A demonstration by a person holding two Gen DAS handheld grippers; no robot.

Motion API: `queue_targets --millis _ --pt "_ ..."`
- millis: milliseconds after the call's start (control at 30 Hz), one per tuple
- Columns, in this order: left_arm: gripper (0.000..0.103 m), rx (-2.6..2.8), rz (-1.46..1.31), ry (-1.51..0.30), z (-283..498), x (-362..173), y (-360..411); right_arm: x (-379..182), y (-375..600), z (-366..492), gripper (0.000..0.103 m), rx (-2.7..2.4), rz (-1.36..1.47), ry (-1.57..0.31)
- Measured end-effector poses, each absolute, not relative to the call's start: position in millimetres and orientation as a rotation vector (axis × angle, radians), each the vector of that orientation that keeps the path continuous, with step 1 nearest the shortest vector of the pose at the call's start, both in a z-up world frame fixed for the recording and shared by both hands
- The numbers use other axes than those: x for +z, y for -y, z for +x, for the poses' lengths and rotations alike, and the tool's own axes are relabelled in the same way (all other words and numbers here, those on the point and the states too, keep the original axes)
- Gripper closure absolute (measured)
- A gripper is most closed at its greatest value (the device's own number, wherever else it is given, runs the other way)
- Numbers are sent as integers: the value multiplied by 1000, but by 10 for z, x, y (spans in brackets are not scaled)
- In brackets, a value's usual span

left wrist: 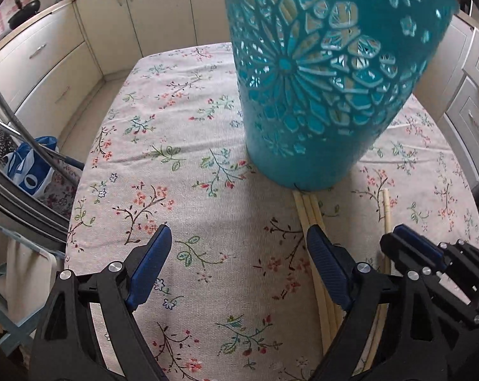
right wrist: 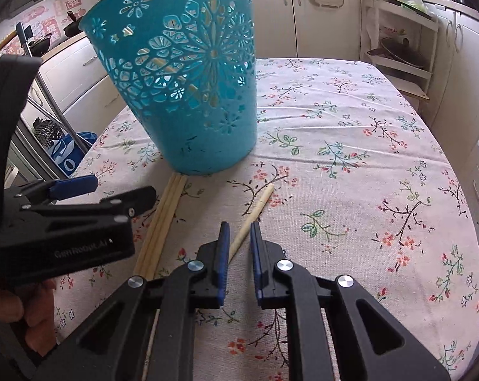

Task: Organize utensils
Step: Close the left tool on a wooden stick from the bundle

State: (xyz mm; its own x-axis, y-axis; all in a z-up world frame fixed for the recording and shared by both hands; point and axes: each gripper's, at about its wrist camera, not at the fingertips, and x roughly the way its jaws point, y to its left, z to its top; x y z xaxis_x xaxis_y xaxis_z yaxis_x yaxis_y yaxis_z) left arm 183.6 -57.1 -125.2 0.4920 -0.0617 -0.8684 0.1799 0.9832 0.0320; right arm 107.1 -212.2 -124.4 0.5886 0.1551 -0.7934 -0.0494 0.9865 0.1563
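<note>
A teal cut-out utensil holder (left wrist: pixel 322 73) (right wrist: pixel 188 95) stands on the floral tablecloth; pale sticks show through its holes. Several pale wooden chopsticks (left wrist: pixel 312 216) (right wrist: pixel 163 222) lie side by side on the cloth just in front of it. One more chopstick (right wrist: pixel 255 212) (left wrist: pixel 386 209) lies apart to their right. My left gripper (left wrist: pixel 239 241) (right wrist: pixel 122 187) is open and empty, its right finger over the bundle. My right gripper (right wrist: pixel 239 231) (left wrist: pixel 410 238) straddles the single chopstick with its jaws narrowly apart, not clamped.
The table (right wrist: pixel 350 133) carries a floral cloth. Cream kitchen cabinets (left wrist: pixel 49 63) surround it. A white shelf rack (right wrist: pixel 401 44) stands at the far right. A blue bag (left wrist: pixel 29 171) and metal chair frame sit left of the table.
</note>
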Motion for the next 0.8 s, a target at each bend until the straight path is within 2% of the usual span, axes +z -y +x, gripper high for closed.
queue_targets --millis 800 --pt "20 -181 147 -1076 1808 -1322 636 -1251 2127 1074 89 121 126 -932"
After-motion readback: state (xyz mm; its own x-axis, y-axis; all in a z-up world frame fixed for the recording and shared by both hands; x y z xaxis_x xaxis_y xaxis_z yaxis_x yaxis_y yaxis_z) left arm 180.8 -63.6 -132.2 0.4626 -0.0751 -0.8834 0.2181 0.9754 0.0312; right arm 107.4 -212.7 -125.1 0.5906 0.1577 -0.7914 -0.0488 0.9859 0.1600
